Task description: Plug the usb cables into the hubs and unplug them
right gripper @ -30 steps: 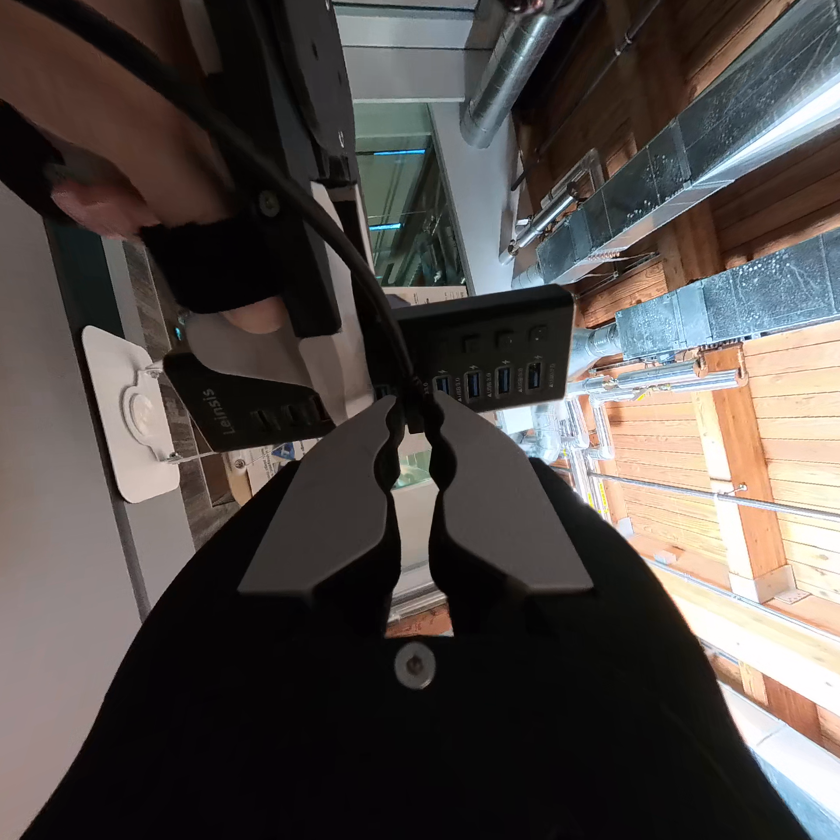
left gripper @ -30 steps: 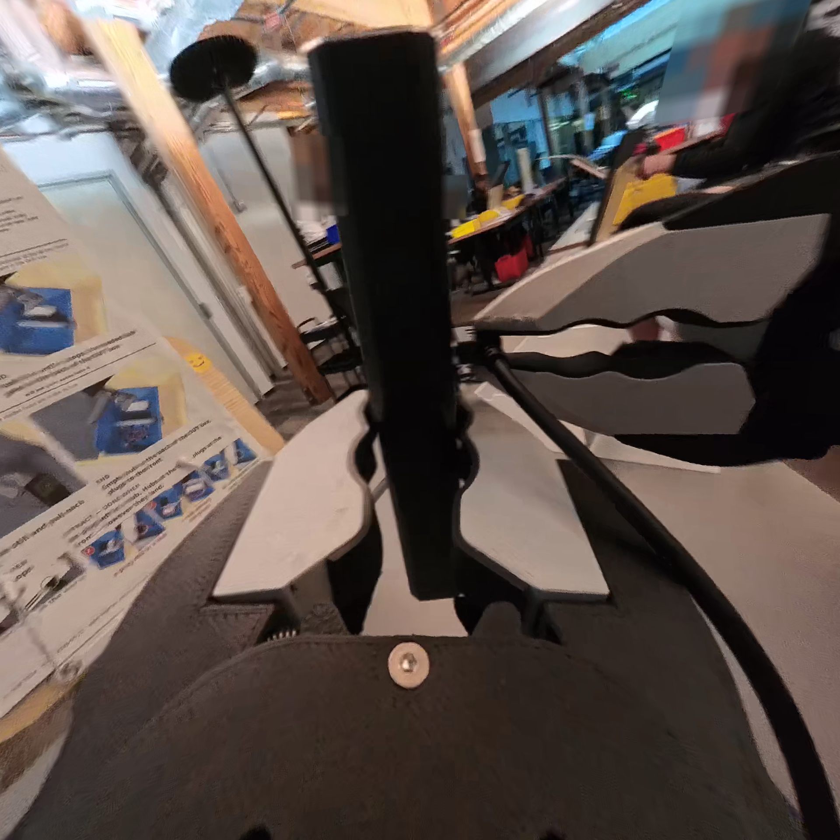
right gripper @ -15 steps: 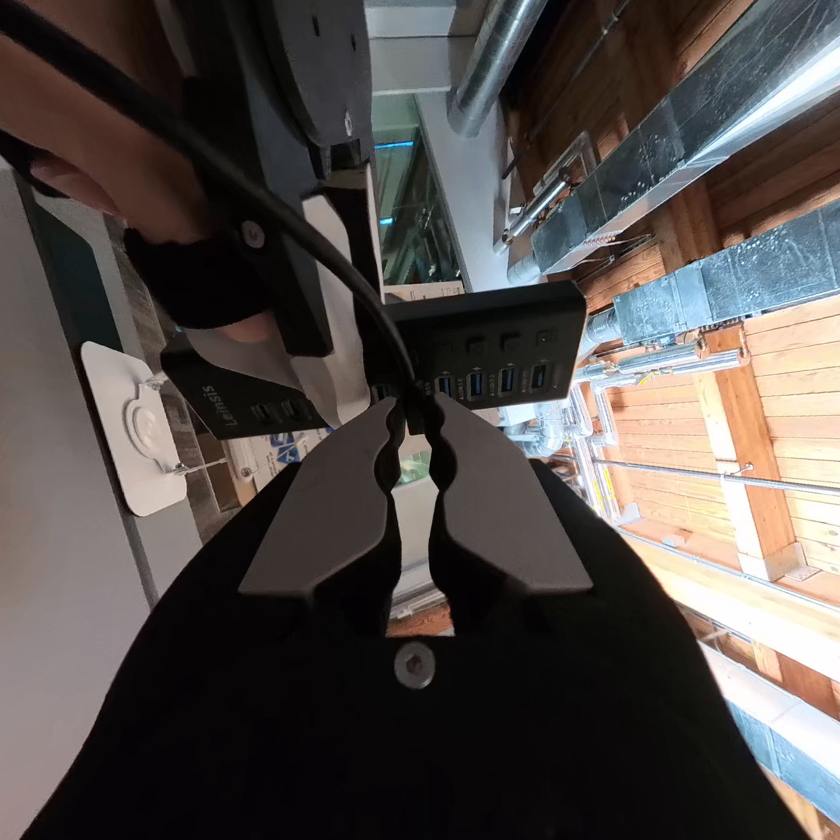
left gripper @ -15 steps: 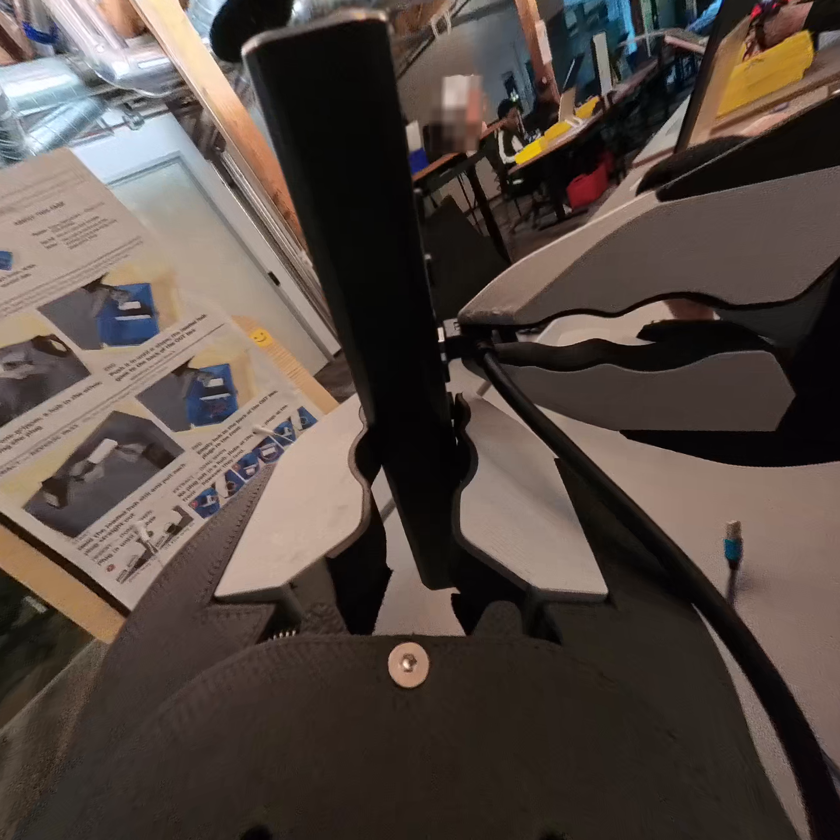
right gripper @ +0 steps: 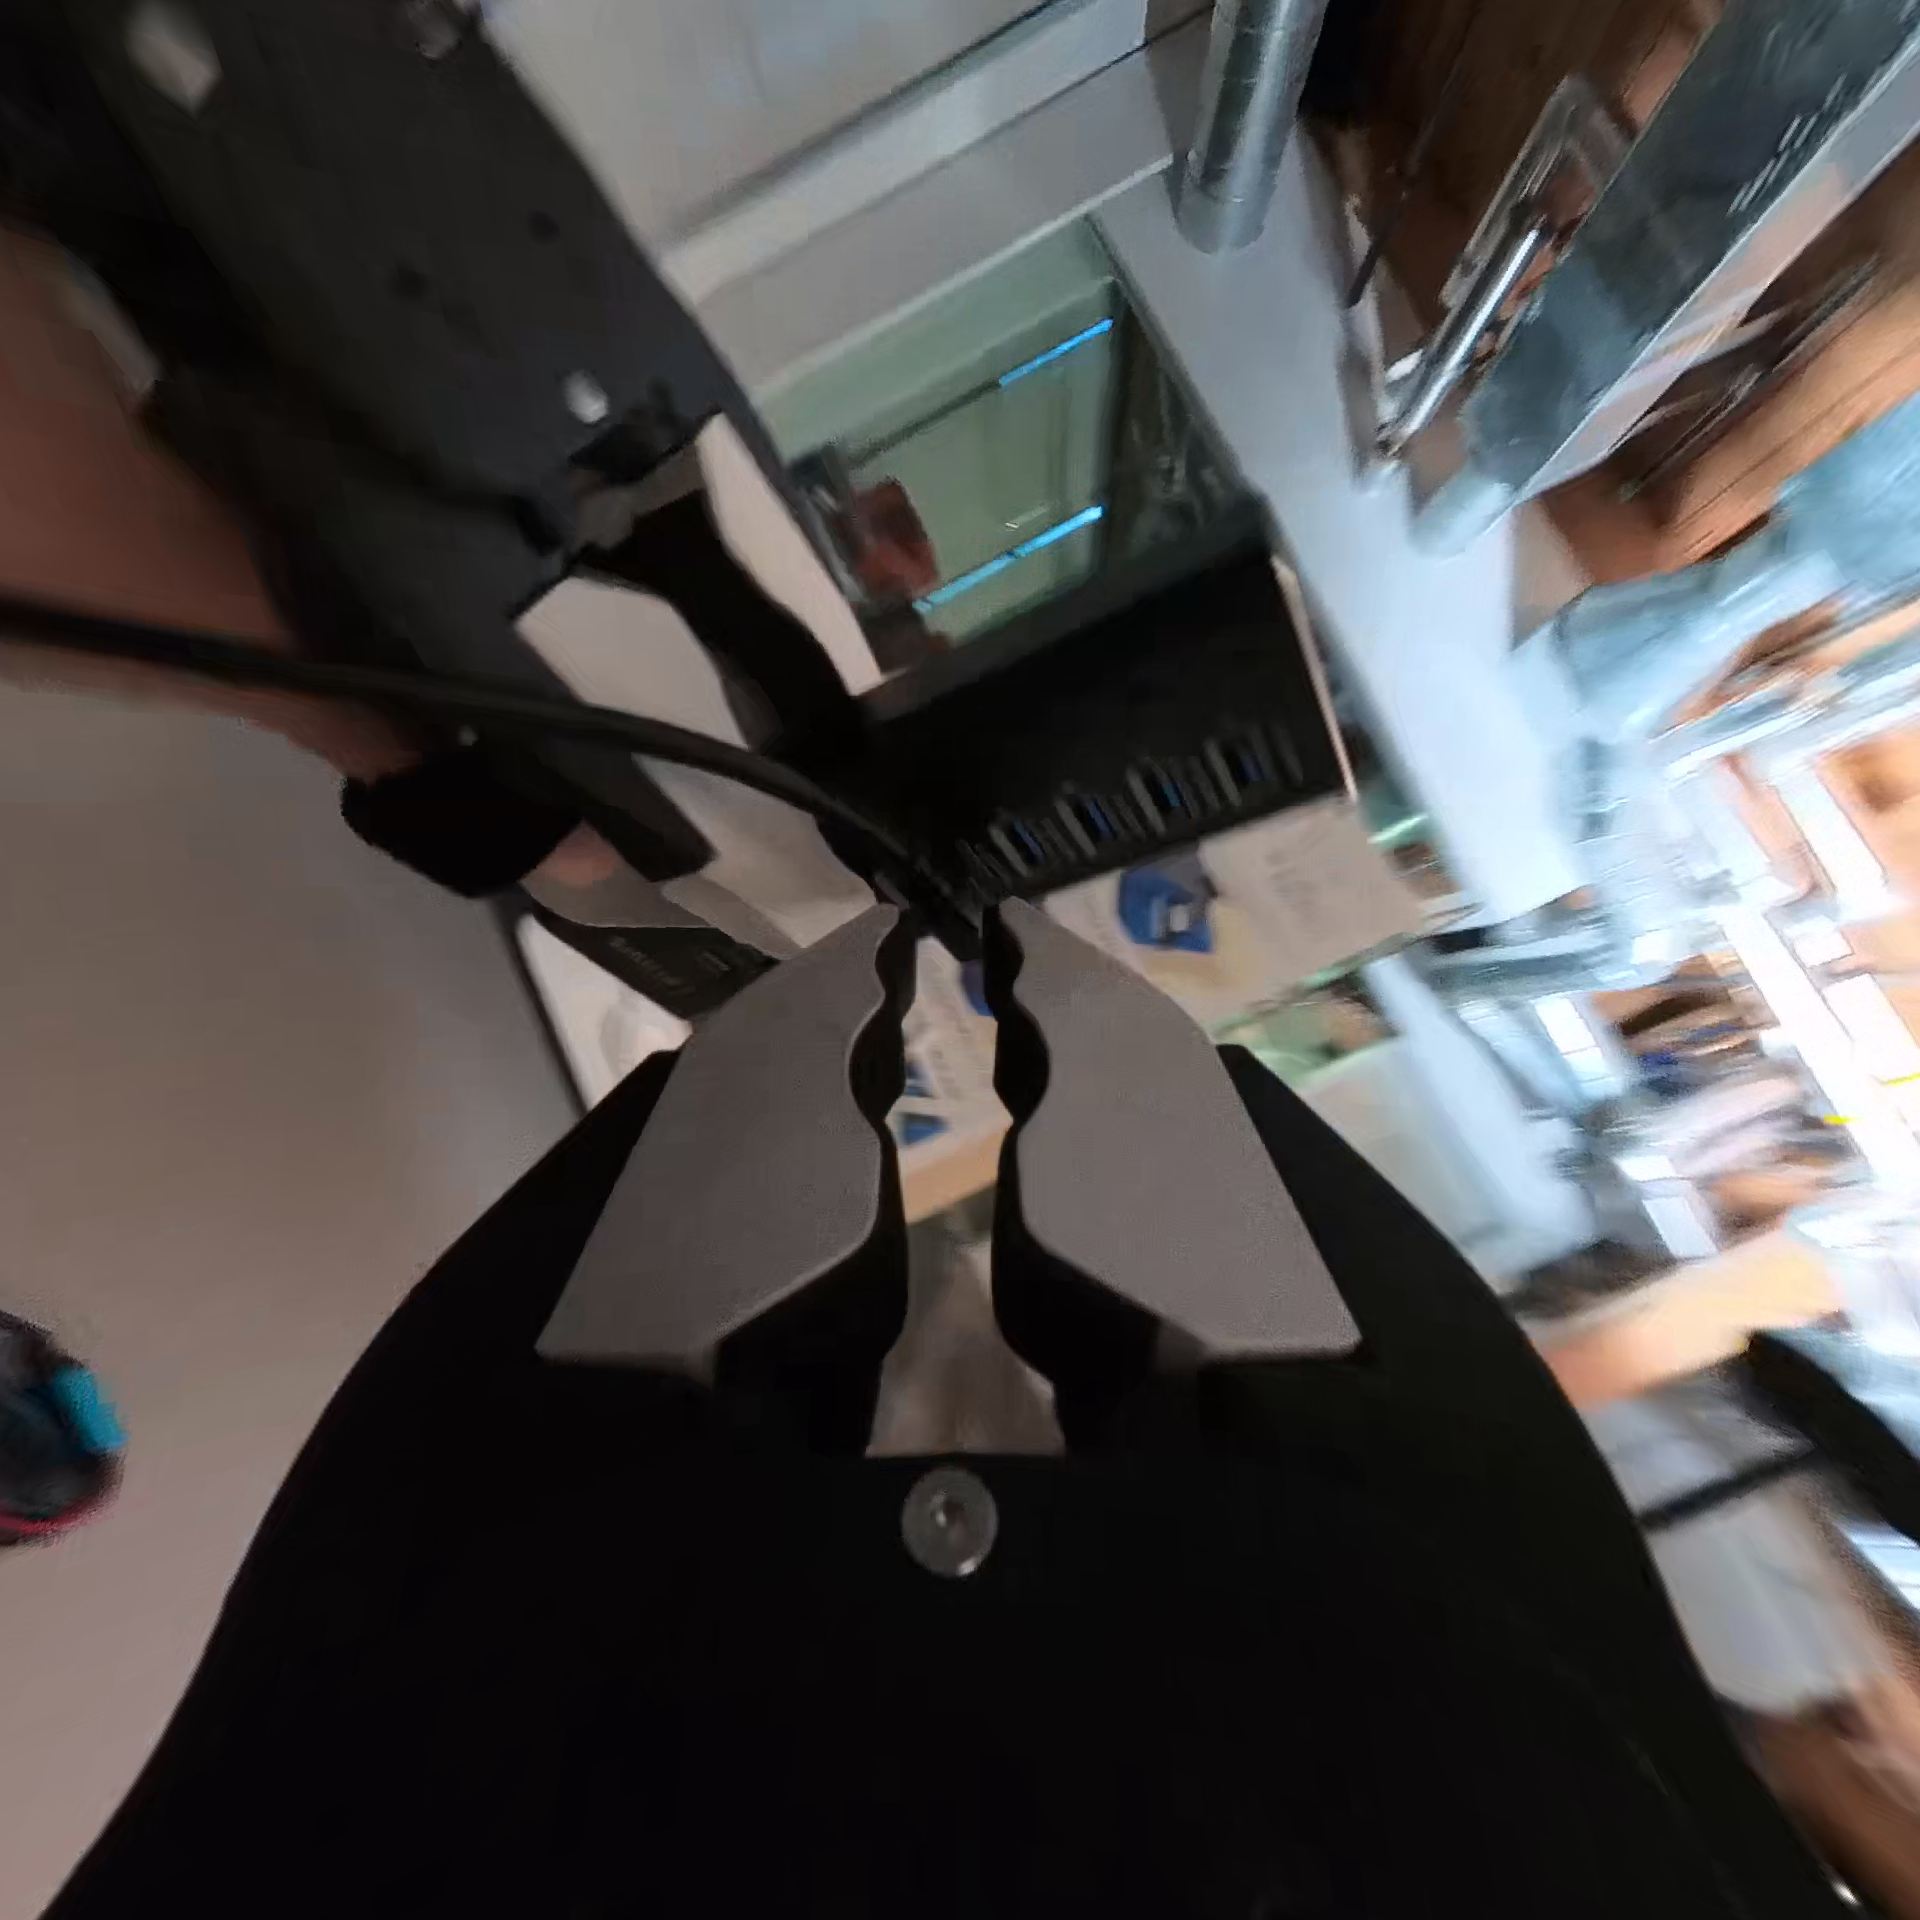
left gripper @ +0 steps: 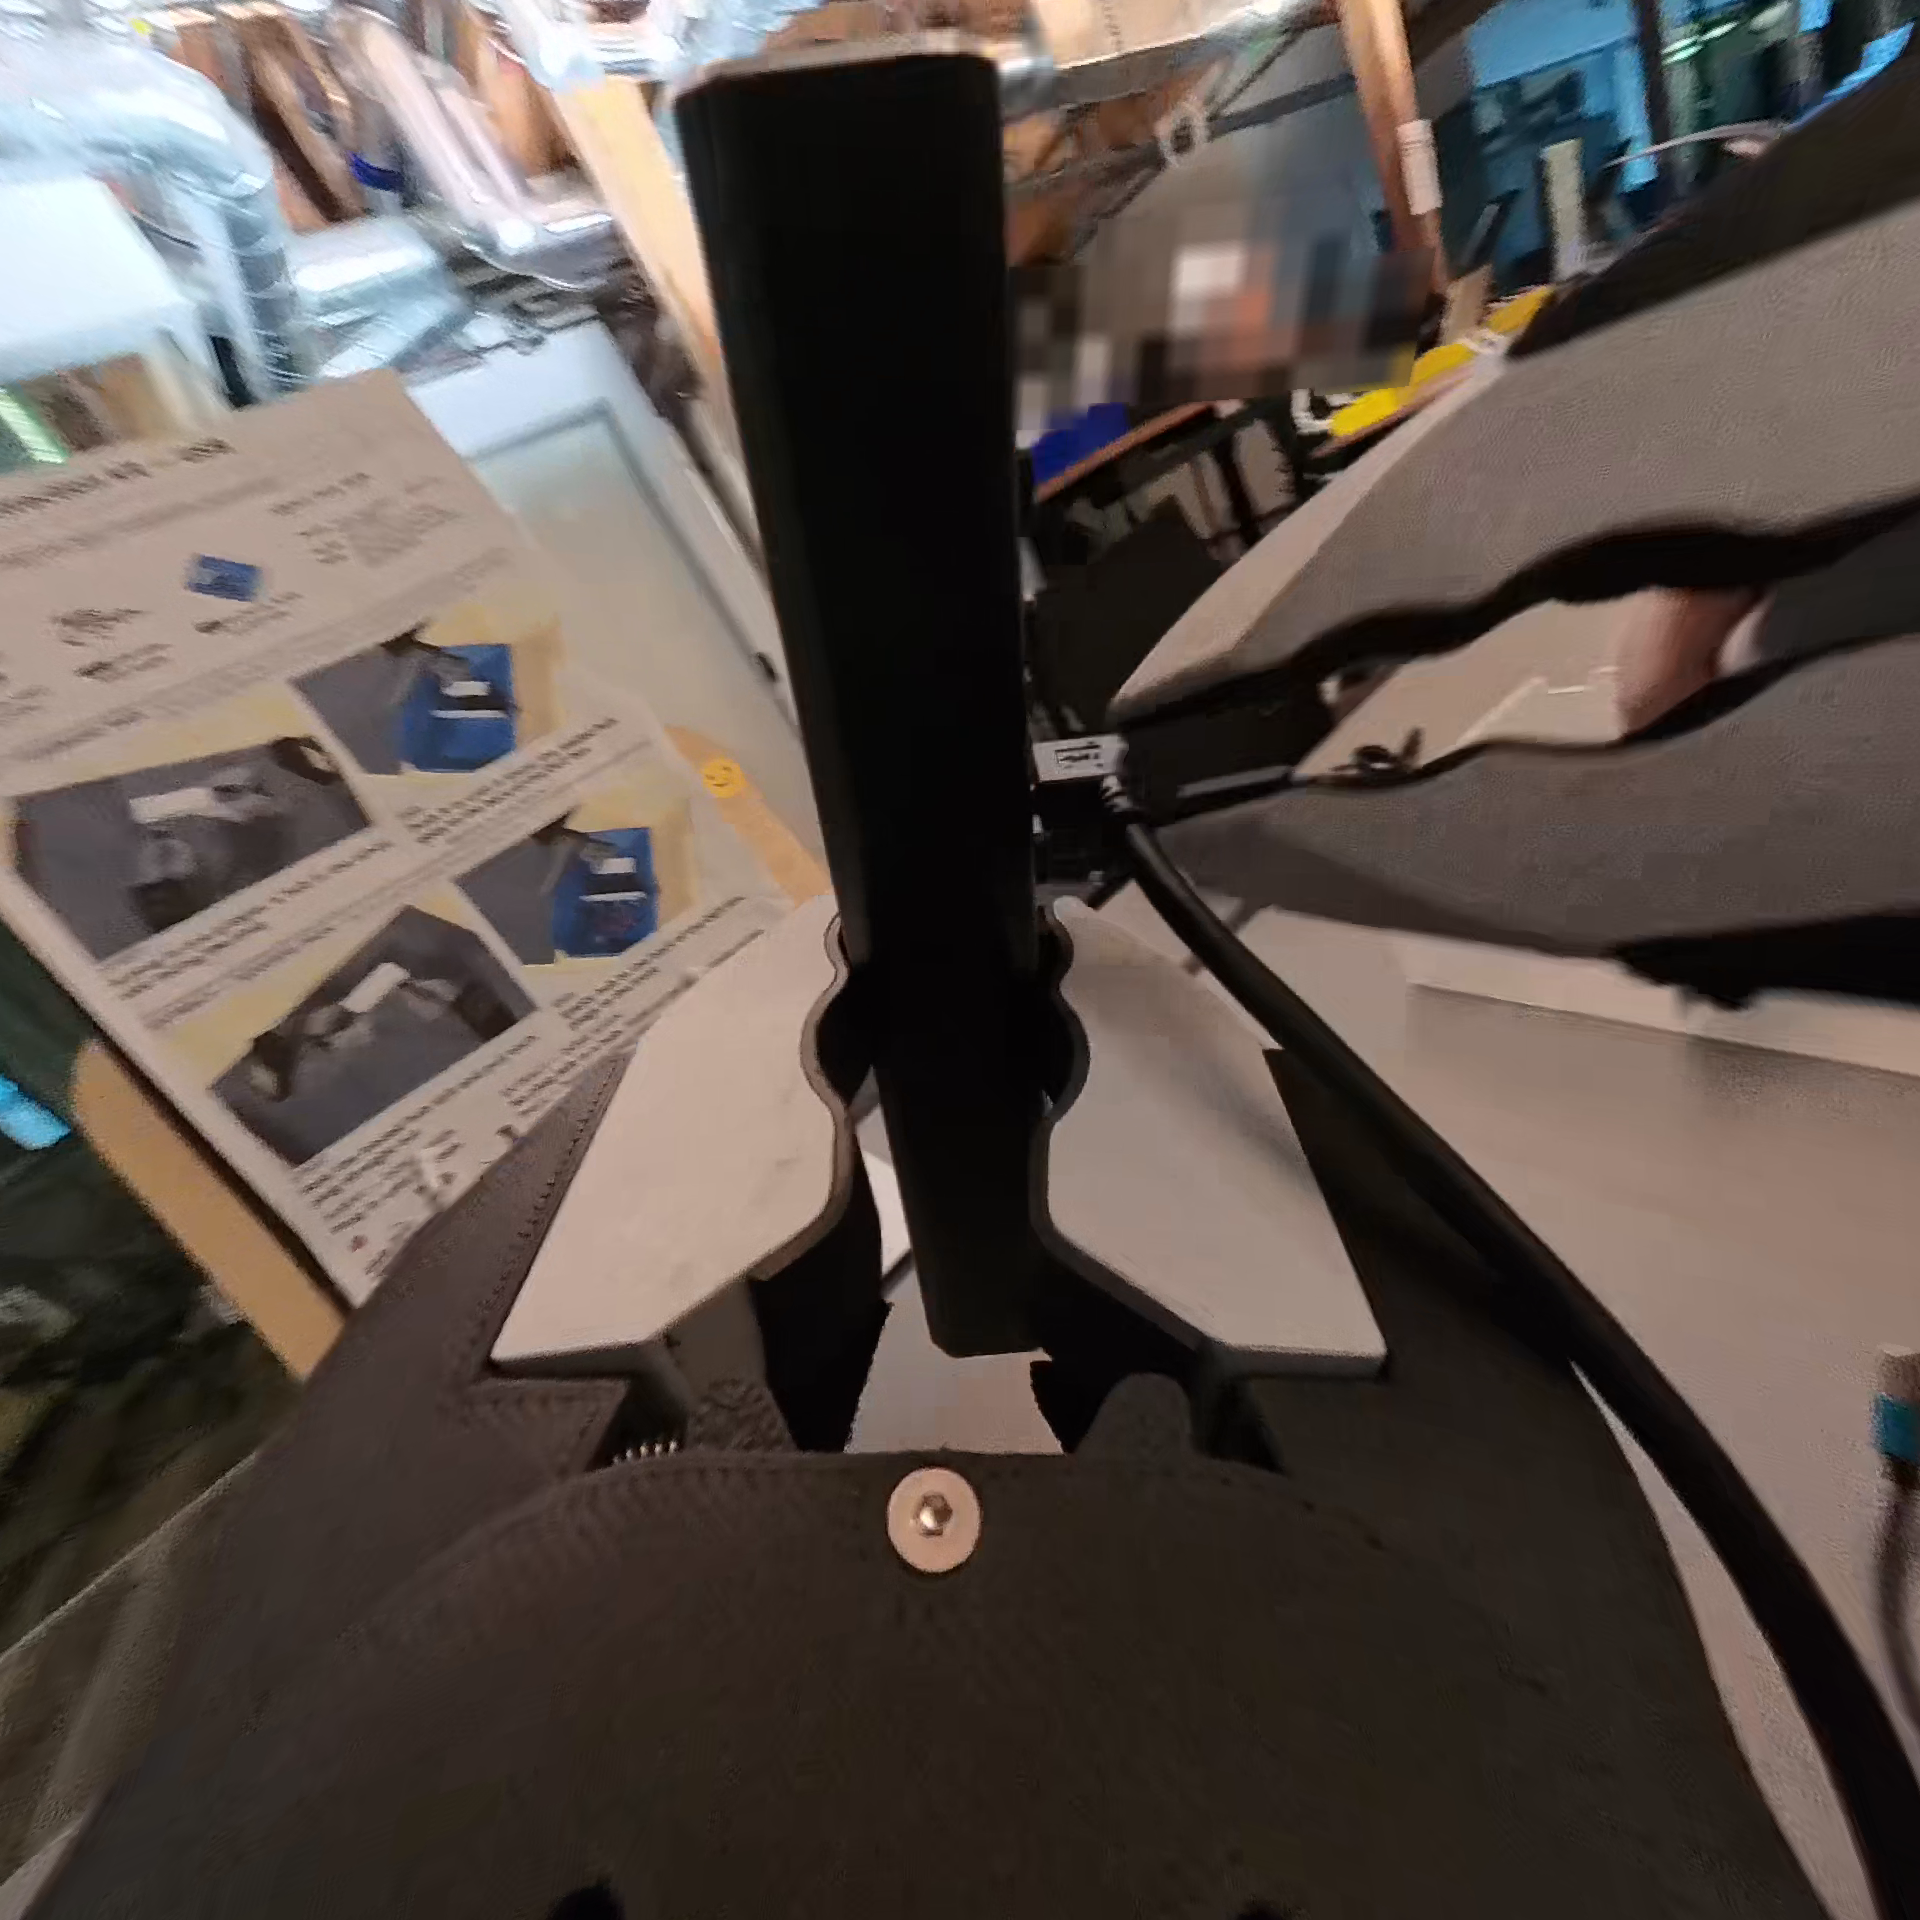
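a printed instruction sheet with small photographs is propped at the far left of the left wrist view; its writing is too blurred to be read. next to it, a long black slab-shaped usb hub is held upright, clamped between the grey fingers of the left gripper. to the right, the black plug of a thick black usb cable is pinched at the tips of the right gripper, with its metal end just beside the hub's edge and apparently outside the port.

in the right wrist view, the hub's row of blue-lit ports is seen just beyond the closed fingertips, and a second black hub with pale lettering lies lower left. the step is judged to be plugging or unplugging; which cannot be told. careful alignment with a port would be called for next.
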{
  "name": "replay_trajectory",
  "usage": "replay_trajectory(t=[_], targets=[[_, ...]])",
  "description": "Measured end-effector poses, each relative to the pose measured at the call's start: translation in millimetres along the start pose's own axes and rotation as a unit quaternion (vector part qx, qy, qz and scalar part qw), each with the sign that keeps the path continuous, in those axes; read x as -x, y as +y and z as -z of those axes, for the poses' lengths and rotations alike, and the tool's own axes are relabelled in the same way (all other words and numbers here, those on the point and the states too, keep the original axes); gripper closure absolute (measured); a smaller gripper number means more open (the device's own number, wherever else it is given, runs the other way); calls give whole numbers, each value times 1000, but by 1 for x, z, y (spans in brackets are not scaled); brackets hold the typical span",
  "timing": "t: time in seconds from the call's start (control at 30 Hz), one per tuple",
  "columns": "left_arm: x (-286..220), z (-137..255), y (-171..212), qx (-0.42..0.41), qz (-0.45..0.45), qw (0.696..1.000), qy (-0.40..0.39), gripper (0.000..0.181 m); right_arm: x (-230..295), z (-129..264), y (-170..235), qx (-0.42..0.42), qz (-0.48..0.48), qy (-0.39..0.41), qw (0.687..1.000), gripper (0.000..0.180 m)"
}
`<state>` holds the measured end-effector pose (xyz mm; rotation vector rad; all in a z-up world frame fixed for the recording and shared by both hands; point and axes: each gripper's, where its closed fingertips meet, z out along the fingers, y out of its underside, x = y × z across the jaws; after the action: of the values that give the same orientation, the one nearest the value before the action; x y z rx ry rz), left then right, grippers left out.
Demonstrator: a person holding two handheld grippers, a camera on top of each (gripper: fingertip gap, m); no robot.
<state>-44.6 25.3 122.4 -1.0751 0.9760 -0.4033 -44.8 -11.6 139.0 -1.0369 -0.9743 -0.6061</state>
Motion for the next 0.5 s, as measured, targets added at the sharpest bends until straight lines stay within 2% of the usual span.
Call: replay_trajectory(t=[0.07,0.1,0.13,0.2,0.23,0.27,0.3,0.5], targets=[[9,2,2,-6,6,1000,-21,152,-10,6,1,-32,-120,-24,992,166],[13,3,2,-15,18,999,-25,152,-11,9,-5,-65,-202,-61,975,165],[16,4,0,-27,30,999,-28,152,-12,12,-12,-98,-308,-110,940,165],[21,8,-5,-55,29,997,-49,153,-20,11,-13,-128,-525,-173,824,164],[22,10,-8,-66,15,996,-60,152,-23,10,-13,-145,-598,-199,763,164],[21,11,-11,-73,-3,995,-64,152,-24,9,-12,-160,-646,-220,714,163],[18,12,-13,-77,-19,994,-70,152,-22,5,-7,-158,-676,-225,684,163],[5,13,-21,-96,-72,989,-89,153,-4,-1,-18,-160,-740,-288,586,165]])
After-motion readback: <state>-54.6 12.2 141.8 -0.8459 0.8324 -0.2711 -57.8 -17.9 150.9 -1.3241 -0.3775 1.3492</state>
